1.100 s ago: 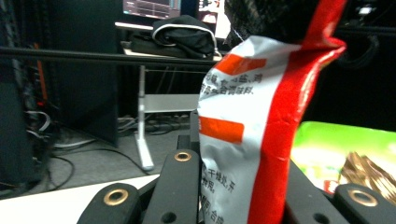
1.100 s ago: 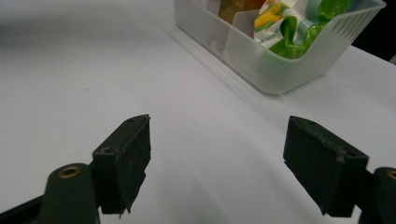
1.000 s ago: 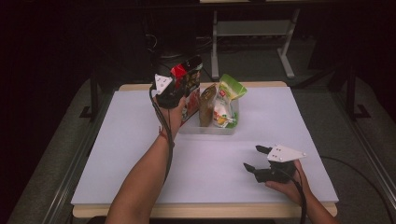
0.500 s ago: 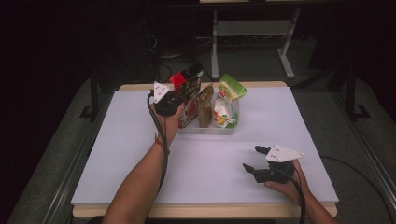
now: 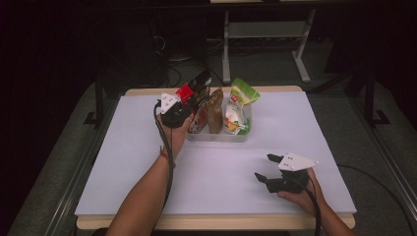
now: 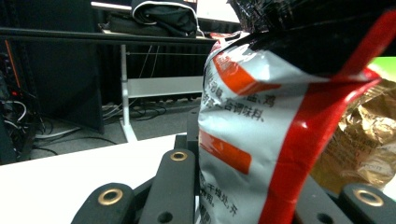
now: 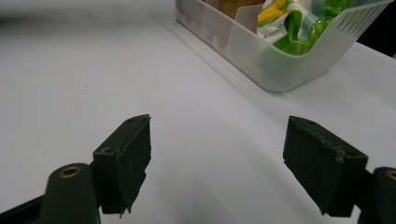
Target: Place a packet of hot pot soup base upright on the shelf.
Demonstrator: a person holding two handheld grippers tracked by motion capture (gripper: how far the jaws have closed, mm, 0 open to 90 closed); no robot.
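Note:
My left gripper (image 5: 189, 101) is shut on a red, black and white snack bag (image 5: 199, 87) and holds it upright at the left end of a translucent bin (image 5: 216, 136). In the left gripper view the snack bag (image 6: 261, 130) stands between the two jaws, with printed text facing me. A brown bag (image 5: 215, 110) stands beside it in the bin, and it also shows at the right of the left gripper view (image 6: 369, 140). My right gripper (image 5: 264, 167) rests open on the table at the front right, nothing between its jaws (image 7: 217, 163).
A green-topped pouch (image 5: 243, 93) and a white and green pouch (image 5: 233, 118) fill the bin's right end (image 7: 280, 60). The white table top (image 5: 123, 162) spreads around the bin. A metal stand (image 5: 265, 29) is on the floor beyond the table.
The left hand has come down and a little toward me with the snack bag in its grip. The right hand has stayed still.

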